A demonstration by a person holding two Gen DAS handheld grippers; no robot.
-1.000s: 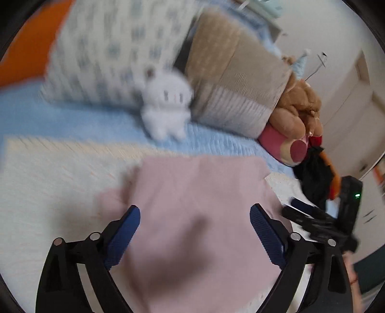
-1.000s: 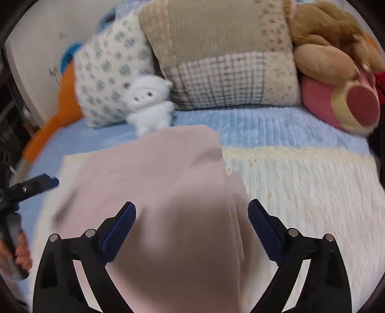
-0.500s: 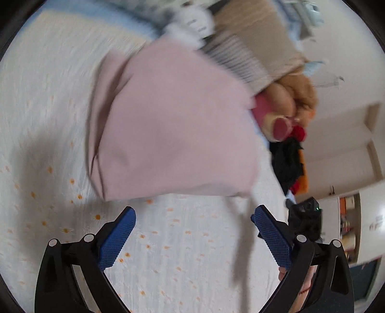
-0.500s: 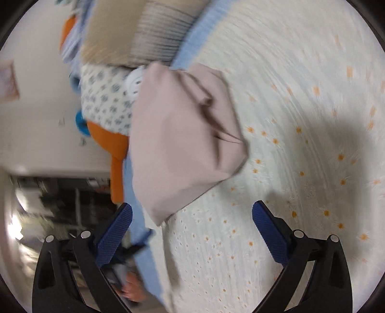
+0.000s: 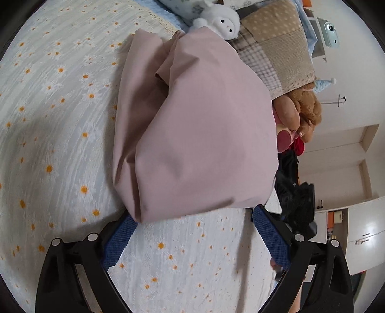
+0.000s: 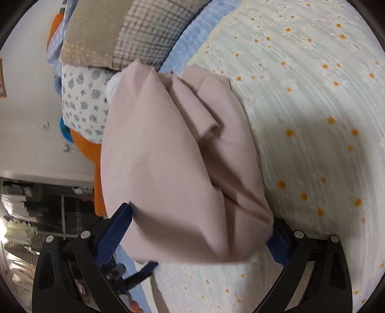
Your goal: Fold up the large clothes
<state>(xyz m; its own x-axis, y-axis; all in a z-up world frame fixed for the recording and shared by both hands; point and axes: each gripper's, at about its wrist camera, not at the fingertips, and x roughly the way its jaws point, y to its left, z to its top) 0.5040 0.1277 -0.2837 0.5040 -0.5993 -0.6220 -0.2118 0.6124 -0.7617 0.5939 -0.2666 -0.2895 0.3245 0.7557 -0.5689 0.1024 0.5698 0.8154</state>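
A folded pink garment (image 5: 199,134) lies in a bundle on the daisy-patterned bedspread (image 5: 55,134), with loose folds along its far left side. My left gripper (image 5: 195,218) is open at the garment's near edge, its blue fingers (image 5: 120,238) just touching the hem from below. In the right wrist view the same pink garment (image 6: 168,156) has its near end lying between the wide-open jaws of my right gripper (image 6: 199,222). The cloth partly covers both of its blue pads (image 6: 113,233).
Pillows (image 5: 272,45), a white plush toy (image 5: 221,21) and a brown plush bear (image 5: 300,113) line the bed's head. Dark clothes (image 5: 288,168) hang off the bed's side. The other gripper (image 6: 134,272) shows beyond the bed edge, with cluttered shelves (image 6: 24,211) behind.
Both grippers rolled and came down toward the bed. The garment, which lay well ahead of the fingers half a second ago, now reaches the fingertips of both.
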